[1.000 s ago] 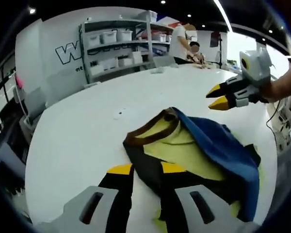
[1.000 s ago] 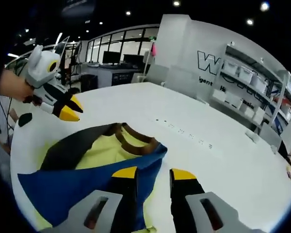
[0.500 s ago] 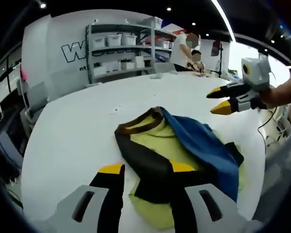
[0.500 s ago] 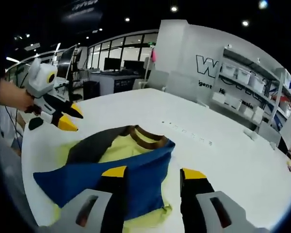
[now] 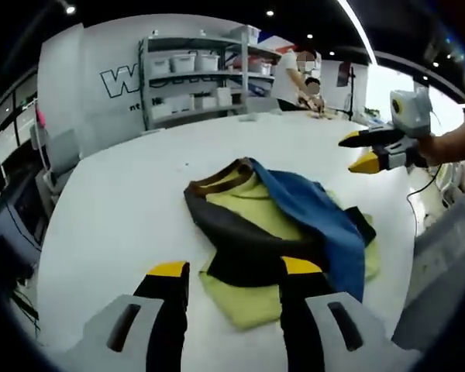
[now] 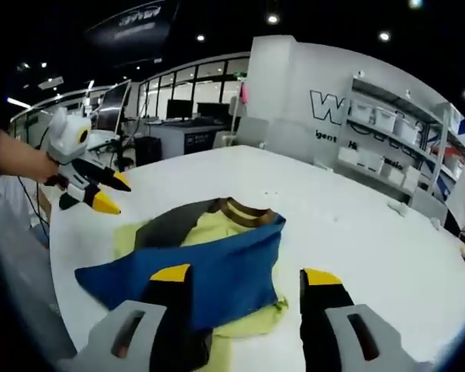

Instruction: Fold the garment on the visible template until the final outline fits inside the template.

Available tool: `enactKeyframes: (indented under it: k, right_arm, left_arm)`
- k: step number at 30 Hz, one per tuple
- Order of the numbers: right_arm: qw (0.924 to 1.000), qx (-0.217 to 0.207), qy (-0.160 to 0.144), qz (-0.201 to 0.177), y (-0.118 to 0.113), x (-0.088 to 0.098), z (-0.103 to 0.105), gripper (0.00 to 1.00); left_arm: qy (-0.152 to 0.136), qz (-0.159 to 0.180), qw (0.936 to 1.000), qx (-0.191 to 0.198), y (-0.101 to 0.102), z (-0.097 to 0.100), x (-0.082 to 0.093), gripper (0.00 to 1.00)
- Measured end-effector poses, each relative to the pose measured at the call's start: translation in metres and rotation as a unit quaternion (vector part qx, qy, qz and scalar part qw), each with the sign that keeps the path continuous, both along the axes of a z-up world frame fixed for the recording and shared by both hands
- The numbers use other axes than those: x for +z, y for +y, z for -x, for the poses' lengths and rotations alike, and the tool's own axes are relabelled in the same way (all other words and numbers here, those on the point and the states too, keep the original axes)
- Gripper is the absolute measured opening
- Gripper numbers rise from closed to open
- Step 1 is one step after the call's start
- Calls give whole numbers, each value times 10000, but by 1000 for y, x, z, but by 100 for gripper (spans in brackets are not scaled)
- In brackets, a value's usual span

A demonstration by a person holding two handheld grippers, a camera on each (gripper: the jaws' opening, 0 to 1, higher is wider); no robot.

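Note:
A yellow-green garment point(image 5: 252, 213) point(image 6: 209, 256) with a brown collar lies crumpled on the white table point(image 5: 116, 201) point(image 6: 356, 232). Its dark sleeve crosses the front and its blue sleeve point(image 5: 314, 217) point(image 6: 194, 267) is draped over the body. My left gripper point(image 5: 234, 268) hovers on the near side of the garment, open, with nothing held between its jaws. The left gripper point(image 6: 112, 192) also appears at the left in the right gripper view, a hand holding it. My right gripper point(image 6: 246, 275) hangs open over the garment's other side. It is also seen at the right of the left gripper view as the right gripper point(image 5: 358, 152).
Shelves with white bins point(image 5: 190, 77) point(image 6: 387, 132) stand along the back wall. People point(image 5: 298, 74) work at a far table. Desks with monitors point(image 6: 178, 116) lie beyond the table. The table's rim curves close to the garment on the right gripper's side point(image 5: 407, 256).
Both grippers have drawn back and away from the garment, so it looks smaller and farther off. The garment lies on the table, free of both, its blue sleeve still folded across.

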State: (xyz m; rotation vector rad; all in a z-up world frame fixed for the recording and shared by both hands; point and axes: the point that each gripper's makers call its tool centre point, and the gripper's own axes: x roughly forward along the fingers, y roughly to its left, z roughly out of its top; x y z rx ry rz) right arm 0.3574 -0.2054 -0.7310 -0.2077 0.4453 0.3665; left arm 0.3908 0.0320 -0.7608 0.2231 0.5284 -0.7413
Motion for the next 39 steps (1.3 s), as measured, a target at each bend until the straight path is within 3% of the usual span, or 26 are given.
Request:
enactKeyframes:
  k: [6, 11, 19, 26, 29, 33, 39]
  right_arm:
    - [9998, -120, 42, -154, -2, -8, 17, 65]
    - [9997, -176, -20, -182, -5, -11, 29, 70]
    - [9993, -294, 67, -210, -12, -15, 48, 73]
    - [9996, -233, 180, 2, -19, -27, 63, 72]
    - [9994, -248, 259, 24, -22, -32, 65, 70]
    - [9990, -288, 353, 34, -25, -41, 68, 66]
    - [9979, -322, 561, 81, -29, -57, 71, 59]
  left_arm:
    - [-30, 137, 9998, 104, 7, 18, -3, 57]
    - [46, 3, 10000, -1, 9, 29, -19, 59]
    - [191, 3, 9998, -43, 14, 40, -32, 64]
    - [176, 68, 9998, -92, 15, 48, -30, 73]
    - [259, 45, 9996, -61, 19, 48, -35, 69]
    - [267, -198, 9994, -91, 25, 47, -42, 56]
    - [452, -202, 9987, -119, 25, 42, -49, 47]
